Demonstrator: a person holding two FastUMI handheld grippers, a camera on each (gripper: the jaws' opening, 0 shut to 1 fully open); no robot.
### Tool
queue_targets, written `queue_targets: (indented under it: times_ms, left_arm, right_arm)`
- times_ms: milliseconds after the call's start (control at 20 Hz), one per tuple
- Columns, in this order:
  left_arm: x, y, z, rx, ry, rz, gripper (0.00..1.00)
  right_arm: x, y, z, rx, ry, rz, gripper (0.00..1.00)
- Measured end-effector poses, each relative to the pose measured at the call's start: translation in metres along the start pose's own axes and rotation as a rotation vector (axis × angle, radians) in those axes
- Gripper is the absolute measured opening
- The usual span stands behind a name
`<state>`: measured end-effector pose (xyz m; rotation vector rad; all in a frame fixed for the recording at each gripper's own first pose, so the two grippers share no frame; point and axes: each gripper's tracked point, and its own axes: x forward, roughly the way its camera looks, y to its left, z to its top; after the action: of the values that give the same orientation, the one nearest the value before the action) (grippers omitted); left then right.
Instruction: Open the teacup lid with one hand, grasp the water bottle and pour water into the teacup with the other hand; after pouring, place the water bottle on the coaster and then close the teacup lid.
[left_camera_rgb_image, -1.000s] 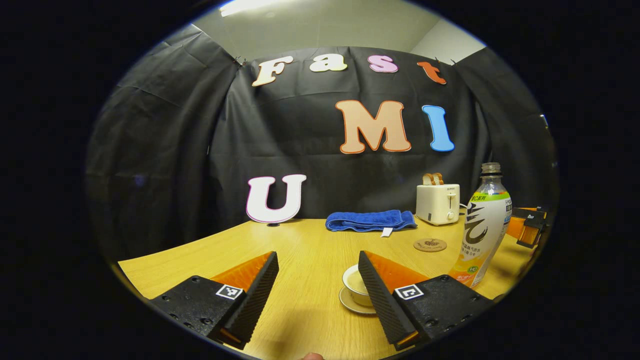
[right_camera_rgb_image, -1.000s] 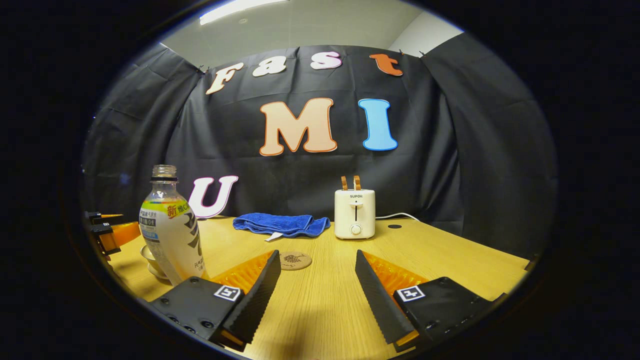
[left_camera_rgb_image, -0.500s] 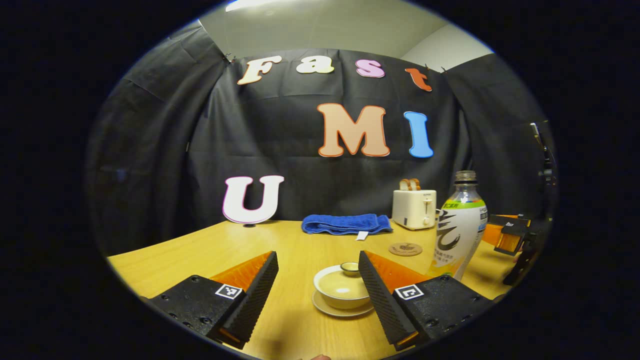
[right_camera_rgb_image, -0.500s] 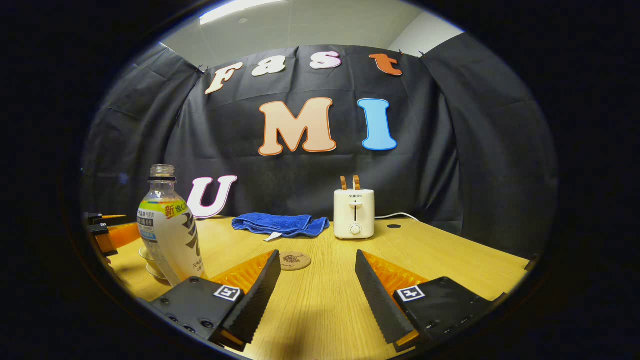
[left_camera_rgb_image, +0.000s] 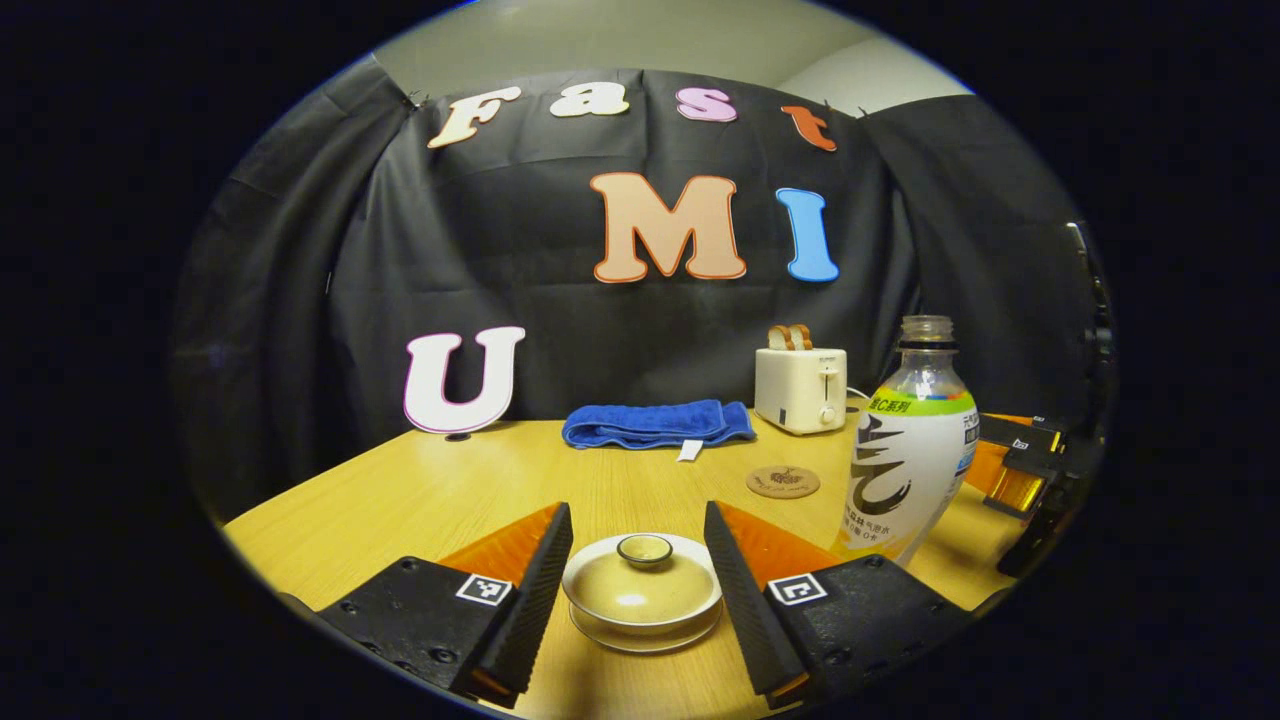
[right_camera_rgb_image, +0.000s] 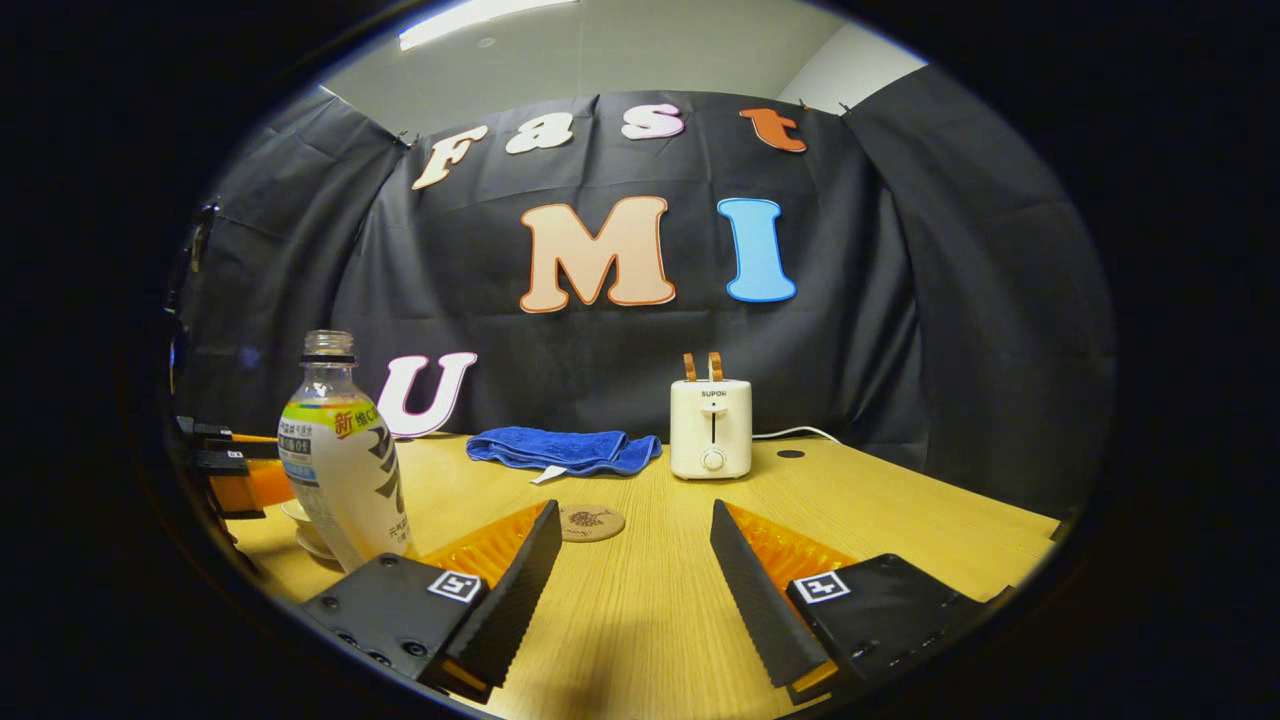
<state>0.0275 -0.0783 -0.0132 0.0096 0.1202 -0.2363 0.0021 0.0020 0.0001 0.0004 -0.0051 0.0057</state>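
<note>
Sitting lidded on desk (left_camera_rgb_image: 440, 490) btwn left gripper (left_camera_rgb_image: 638, 600) jaws, wide open, not touching: teacup (left_camera_rgb_image: 642, 592). Standing just right of it: water bottle (left_camera_rgb_image: 912, 445). Hovering w/ jaws wide open, gripping nothing: right gripper (right_camera_rgb_image: 630, 595).

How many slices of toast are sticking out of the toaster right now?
2: both toast slices stand side by side in the top of the toaster, at the back of the table, right of the blue towel.

Teacup (right_camera_rgb_image: 296, 528) — mostly behind bottle (right_camera_rgb_image: 343, 460)
</note>
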Motion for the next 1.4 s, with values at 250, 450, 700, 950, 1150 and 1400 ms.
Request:
queue_targets:
  times_ms: [250,450,700,950,1150,1400]
  left_arm:
    - [0.008,-0.008,-0.007,0.022,0.049,-0.022,0.63]
    - [0.012,-0.004,-0.017,0.036,0.091,-0.008,0.49]
    - [0.012,0.000,-0.018,0.057,0.099,0.004,0.29]
    - [0.013,0.000,-0.016,0.047,0.080,-0.003,0.24]
    - [0.014,0.000,-0.010,0.042,0.061,-0.002,0.22]
    - [0.005,0.005,0.018,0.073,-0.015,0.014,0.22]
  right_arm:
    - [-0.001,0.002,0.001,0.001,0.000,0.008,0.96]
    - [0.000,0.003,0.000,0.000,-0.002,0.015,0.96]
    - [0.000,0.006,-0.001,0.002,0.004,0.028,0.95]
    - [-0.001,0.015,-0.001,0.003,0.006,0.077,0.96]
    - [-0.011,0.020,-0.002,0.016,0.016,0.128,0.96]
    - [-0.034,0.048,-0.008,0.064,0.069,0.276,0.96]
